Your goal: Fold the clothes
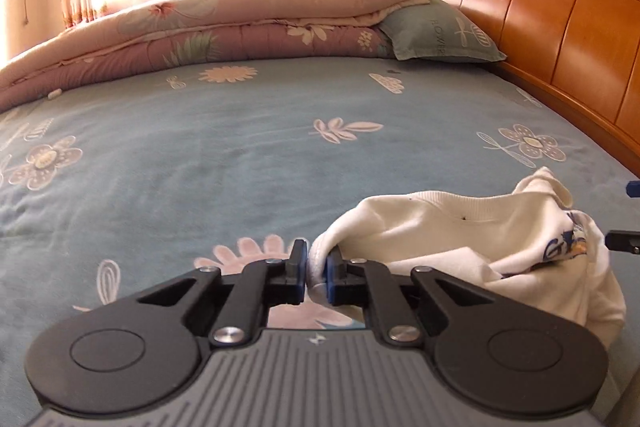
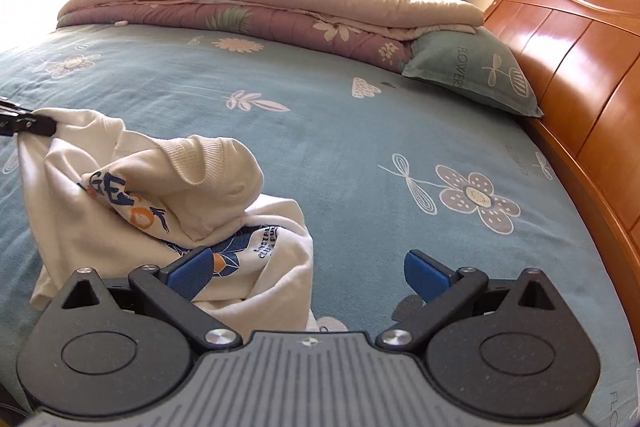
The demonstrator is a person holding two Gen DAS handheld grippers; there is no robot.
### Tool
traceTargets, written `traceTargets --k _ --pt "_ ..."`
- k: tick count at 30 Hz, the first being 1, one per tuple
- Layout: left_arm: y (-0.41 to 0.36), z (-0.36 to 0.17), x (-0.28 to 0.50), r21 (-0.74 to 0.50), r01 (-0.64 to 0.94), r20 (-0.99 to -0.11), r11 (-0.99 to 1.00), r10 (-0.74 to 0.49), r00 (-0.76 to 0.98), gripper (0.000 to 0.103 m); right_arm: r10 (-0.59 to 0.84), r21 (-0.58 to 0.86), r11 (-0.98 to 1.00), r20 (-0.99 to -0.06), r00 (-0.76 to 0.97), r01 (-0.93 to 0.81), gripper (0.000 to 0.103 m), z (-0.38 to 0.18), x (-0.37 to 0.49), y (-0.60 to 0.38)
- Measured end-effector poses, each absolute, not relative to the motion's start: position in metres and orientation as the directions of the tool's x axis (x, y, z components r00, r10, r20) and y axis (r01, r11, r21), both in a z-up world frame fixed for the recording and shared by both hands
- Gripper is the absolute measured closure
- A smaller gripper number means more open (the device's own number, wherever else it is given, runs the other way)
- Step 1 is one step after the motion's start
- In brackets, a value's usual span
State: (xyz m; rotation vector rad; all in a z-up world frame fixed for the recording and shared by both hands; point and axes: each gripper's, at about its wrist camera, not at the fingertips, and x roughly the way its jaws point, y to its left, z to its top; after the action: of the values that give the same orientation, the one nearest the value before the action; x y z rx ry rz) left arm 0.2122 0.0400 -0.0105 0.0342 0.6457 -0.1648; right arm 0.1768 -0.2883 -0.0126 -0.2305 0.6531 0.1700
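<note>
Pinching a thin ribbed edge of the white sweatshirt (image 1: 460, 227), the left claw (image 1: 317, 269) risks letting that fold slip under the garment's sagging weight to its right; bare bed (image 1: 200, 155) stretches ahead and left, the headboard (image 1: 560, 27) far right. From the right wrist, the right claw (image 2: 308, 269) stands spread and empty with the crumpled sweatshirt at its left finger, so a careless closing could bunch layers; open bed lies ahead and right.

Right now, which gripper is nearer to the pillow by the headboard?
Right. The right gripper is open beside the white sweatshirt, on the pillow's side; the left gripper, shut on the sweatshirt's edge, is farther away.
</note>
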Motion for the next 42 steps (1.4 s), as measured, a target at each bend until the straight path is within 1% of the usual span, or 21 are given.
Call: traceTargets --k 3,7,11,15,16,18,21,23,25,26,29,30,32,39,41,42 --pt "0.056 -0.007 0.228 0.019 0.097 -0.59 0.995 -0.067 0.805 0.095 0.122 -0.125 0.96 -0.614 0.78 -0.249 0.0 -0.007 0.179 -0.285" --pt "0.088 -0.018 0.241 -0.022 0.001 -0.623 1.0 -0.014 0.782 0.095 0.162 -0.091 0.958 -0.613 0.773 -0.273 0.0 -0.003 0.187 -0.281" --pt "0.1 -0.043 0.232 -0.03 -0.004 -0.676 1.0 -0.017 0.737 0.095 0.16 -0.13 0.948 -0.595 0.787 -0.291 0.0 0.001 0.203 -0.275" --pt "0.103 -0.058 0.218 -0.037 0.002 -0.702 0.999 -0.027 0.711 0.095 0.175 -0.137 0.938 -0.608 0.774 -0.32 0.0 -0.002 0.239 -0.263" --pt "0.103 -0.061 0.215 -0.039 0.003 -0.709 0.999 -0.03 0.705 0.095 0.182 -0.136 0.934 -0.617 0.766 -0.331 0.0 -0.004 0.246 -0.258" --pt "0.106 -0.065 0.211 -0.045 0.003 -0.716 0.999 -0.035 0.697 0.095 0.198 -0.125 0.919 -0.671 0.714 -0.373 0.0 -0.016 0.262 -0.245" --pt "0.11 -0.069 0.21 -0.057 0.0 -0.723 0.998 -0.042 0.69 0.094 0.218 -0.124 0.871 -0.77 0.6 -0.476 0.0 -0.042 0.263 -0.22" --pt "0.111 -0.071 0.209 -0.052 0.004 -0.726 0.999 -0.041 0.687 0.094 0.246 -0.126 0.819 -0.805 0.54 -0.56 0.0 -0.053 0.245 -0.205" --pt "0.11 -0.073 0.209 -0.04 0.013 -0.731 0.999 -0.038 0.681 0.094 0.244 -0.17 0.791 -0.793 0.558 -0.587 0.0 -0.049 0.233 -0.2" --pt "0.109 -0.074 0.209 -0.037 0.017 -0.732 0.999 -0.039 0.68 0.094 0.25 -0.17 0.795 -0.783 0.57 -0.582 0.0 -0.042 0.231 -0.203" --pt "0.108 -0.075 0.208 -0.03 0.027 -0.733 0.999 -0.04 0.679 0.094 0.29 -0.109 0.845 -0.729 0.619 -0.524 0.0 -0.017 0.239 -0.222" --pt "0.108 -0.075 0.208 -0.029 0.028 -0.733 0.999 -0.04 0.679 0.094 0.292 -0.094 0.862 -0.711 0.64 -0.498 0.0 -0.009 0.245 -0.228" --pt "0.108 -0.076 0.208 -0.033 0.028 -0.735 0.999 -0.043 0.676 0.094 0.273 -0.107 0.871 -0.705 0.655 -0.479 0.0 -0.003 0.256 -0.232" --pt "0.109 -0.076 0.208 -0.035 0.031 -0.74 0.999 -0.047 0.671 0.094 0.231 -0.162 0.812 -0.794 0.563 -0.561 0.0 -0.042 0.286 -0.2" --pt "0.109 -0.075 0.208 -0.037 0.033 -0.74 0.999 -0.05 0.671 0.092 0.178 -0.247 0.788 -0.786 0.592 -0.564 0.0 -0.05 0.287 -0.191" --pt "0.109 -0.074 0.208 -0.038 0.034 -0.739 0.999 -0.051 0.672 0.093 0.141 -0.299 0.787 -0.765 0.629 -0.539 0.0 -0.05 0.288 -0.189"
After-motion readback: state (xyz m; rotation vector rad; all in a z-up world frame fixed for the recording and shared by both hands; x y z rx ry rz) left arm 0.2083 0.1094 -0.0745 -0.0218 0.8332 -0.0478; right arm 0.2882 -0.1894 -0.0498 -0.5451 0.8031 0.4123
